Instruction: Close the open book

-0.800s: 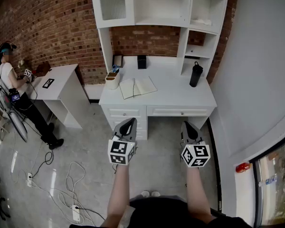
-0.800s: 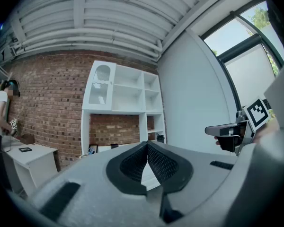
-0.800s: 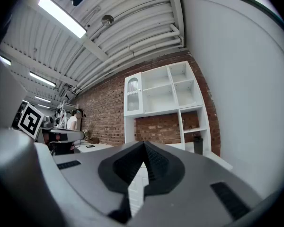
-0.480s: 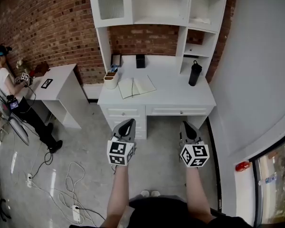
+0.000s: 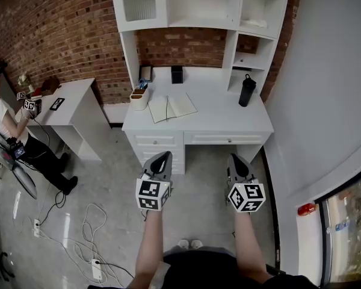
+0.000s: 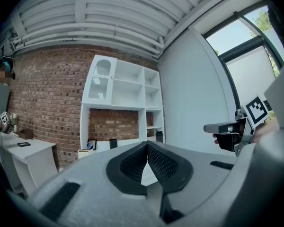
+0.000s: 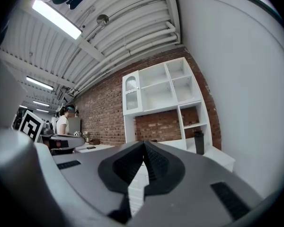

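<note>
so: open white-paged book flat on white wooden desk, well ahead. left gripper, right gripper both pinched closed, empty. risk: closed tips skid over pages, creasing them.

Head view down, others level, sharing desk
</note>
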Demonstrator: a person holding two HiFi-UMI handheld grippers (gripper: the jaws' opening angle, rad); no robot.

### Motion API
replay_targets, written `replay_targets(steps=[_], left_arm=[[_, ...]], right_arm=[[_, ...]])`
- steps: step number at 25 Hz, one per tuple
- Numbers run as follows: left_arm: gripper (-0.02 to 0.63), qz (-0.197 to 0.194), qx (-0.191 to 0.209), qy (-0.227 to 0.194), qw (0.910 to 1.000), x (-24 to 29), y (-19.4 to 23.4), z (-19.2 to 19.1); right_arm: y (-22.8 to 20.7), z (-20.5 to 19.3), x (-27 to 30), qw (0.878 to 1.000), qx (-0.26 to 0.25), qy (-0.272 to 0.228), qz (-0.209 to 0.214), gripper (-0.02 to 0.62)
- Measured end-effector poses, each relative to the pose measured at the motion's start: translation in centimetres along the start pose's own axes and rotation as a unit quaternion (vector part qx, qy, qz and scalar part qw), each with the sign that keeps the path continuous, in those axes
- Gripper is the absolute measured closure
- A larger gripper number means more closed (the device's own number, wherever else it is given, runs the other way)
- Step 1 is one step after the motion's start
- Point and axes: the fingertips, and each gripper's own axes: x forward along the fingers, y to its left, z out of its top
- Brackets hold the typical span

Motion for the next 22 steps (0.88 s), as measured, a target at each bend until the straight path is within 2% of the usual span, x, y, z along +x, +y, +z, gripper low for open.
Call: replay_targets(steps=[6,8,11,18,22], left_arm=[[0.597,0.000,-0.004,0.005,1.0000,0.1,0.6,-0.7],[0.597,0.001,-0.006,0.006,1.0000,0.1,1.1,-0.9],[0.597,0.004,-0.009,0.007,0.9999,-0.1,1.8,-1.2],[0.597,0.008,-0.018,0.014,0.9997,-0.2,3.1,-2.4],[0.597,0.008,-0.024,0.025,0.9993,-0.6,3.9,-3.6]], right_arm=[[0.8,-0.3,0.6,1.000,0.010,-0.005,0.014,0.597],[1.3,-0.2,1.0,1.000,0.008,-0.006,0.020,0.551],[1.9,0.0,1.4,1.000,0.004,-0.012,0.023,0.531],[3.4,-0.6,2.6,0.999,0.001,-0.011,0.048,0.396],[4.2,-1.5,3.0,0.999,0.007,-0.003,0.051,0.373]])
